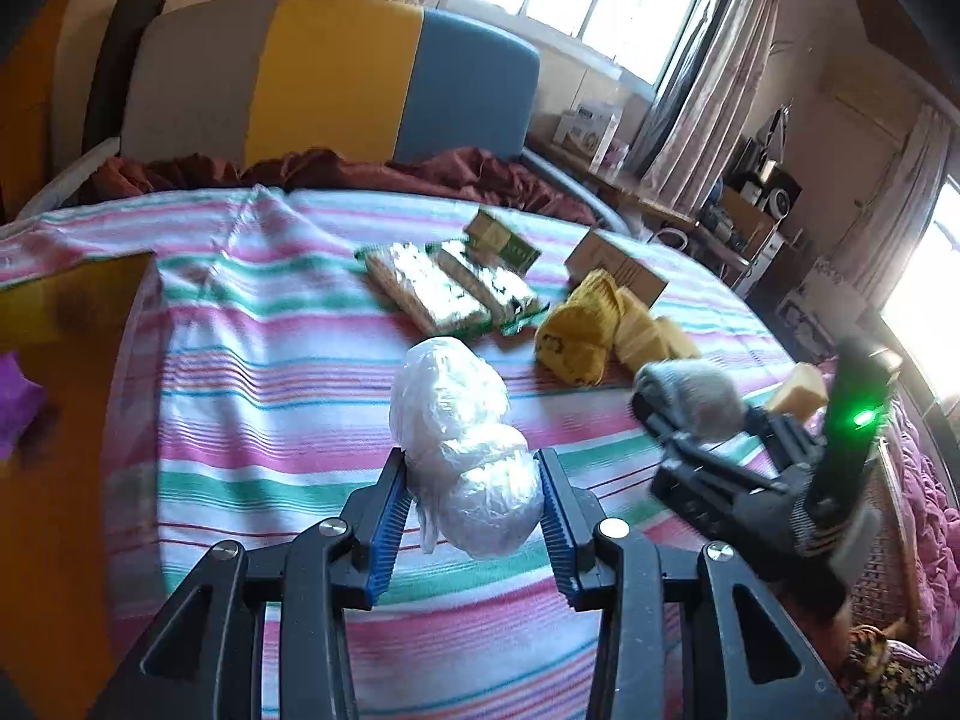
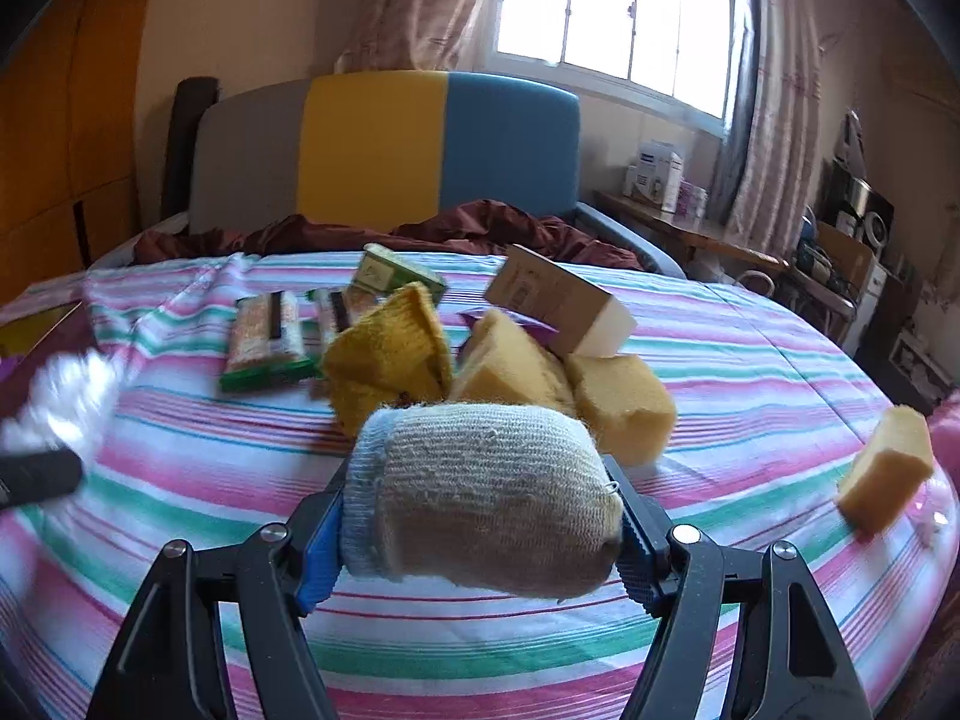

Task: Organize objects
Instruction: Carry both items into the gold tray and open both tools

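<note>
1. Our left gripper [image 1: 474,498] clamps the plastic-wrapped bundle [image 1: 462,450], long axis running away from us, lifted over the striped bedspread [image 1: 252,372].
2. Our right gripper [image 2: 480,510] clamps a rolled grey sock [image 2: 486,492], long axis crosswise.
3. The unsorted pile lies ahead; the right is nearer.
4. We count: three sponges, two snack packs, two boxes, one yellow sock [image 2: 390,354].

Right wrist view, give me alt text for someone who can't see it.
The right gripper grips a rolled grey knitted sock above a bed with a striped sheet. Behind it lie a mustard knitted item, yellow sponges, snack packets and a cardboard box; a colour-block headboard and bright window stand beyond.
</note>
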Available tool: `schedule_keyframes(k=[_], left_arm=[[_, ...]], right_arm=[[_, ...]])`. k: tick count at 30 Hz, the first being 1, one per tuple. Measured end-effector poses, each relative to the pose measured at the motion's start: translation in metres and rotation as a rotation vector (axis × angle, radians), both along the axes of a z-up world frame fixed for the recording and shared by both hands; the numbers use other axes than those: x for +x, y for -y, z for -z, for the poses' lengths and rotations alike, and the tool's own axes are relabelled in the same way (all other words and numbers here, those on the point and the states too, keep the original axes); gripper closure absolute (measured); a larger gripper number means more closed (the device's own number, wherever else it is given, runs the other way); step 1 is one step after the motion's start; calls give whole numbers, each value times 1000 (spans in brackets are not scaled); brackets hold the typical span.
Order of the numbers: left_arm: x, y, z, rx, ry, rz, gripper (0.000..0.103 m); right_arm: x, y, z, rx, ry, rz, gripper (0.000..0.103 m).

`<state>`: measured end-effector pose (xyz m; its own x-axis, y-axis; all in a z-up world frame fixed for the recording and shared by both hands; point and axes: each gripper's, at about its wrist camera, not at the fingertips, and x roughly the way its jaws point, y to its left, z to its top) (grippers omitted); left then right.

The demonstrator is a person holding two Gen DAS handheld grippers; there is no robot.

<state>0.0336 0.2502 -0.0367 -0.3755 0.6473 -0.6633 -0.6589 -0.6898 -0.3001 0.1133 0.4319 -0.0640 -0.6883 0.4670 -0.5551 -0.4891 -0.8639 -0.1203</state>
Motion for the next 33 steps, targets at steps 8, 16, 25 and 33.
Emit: schedule_keyframes(k=[8,16,25,33], left_arm=[[-8,53,-27,30,-21,-63,62],[-33,112,-19,33,61,-182,62],[-55,175,3,-15,153,-321,62],[-77,225,13,-80,203,-438,62]], right_arm=[[-6,27,-3,64,49,-72,29],[-9,41,-5,45,50,-92,29],[-20,67,-20,11,9,-151,29],[-30,94,-32,-11,-18,-200,29]])
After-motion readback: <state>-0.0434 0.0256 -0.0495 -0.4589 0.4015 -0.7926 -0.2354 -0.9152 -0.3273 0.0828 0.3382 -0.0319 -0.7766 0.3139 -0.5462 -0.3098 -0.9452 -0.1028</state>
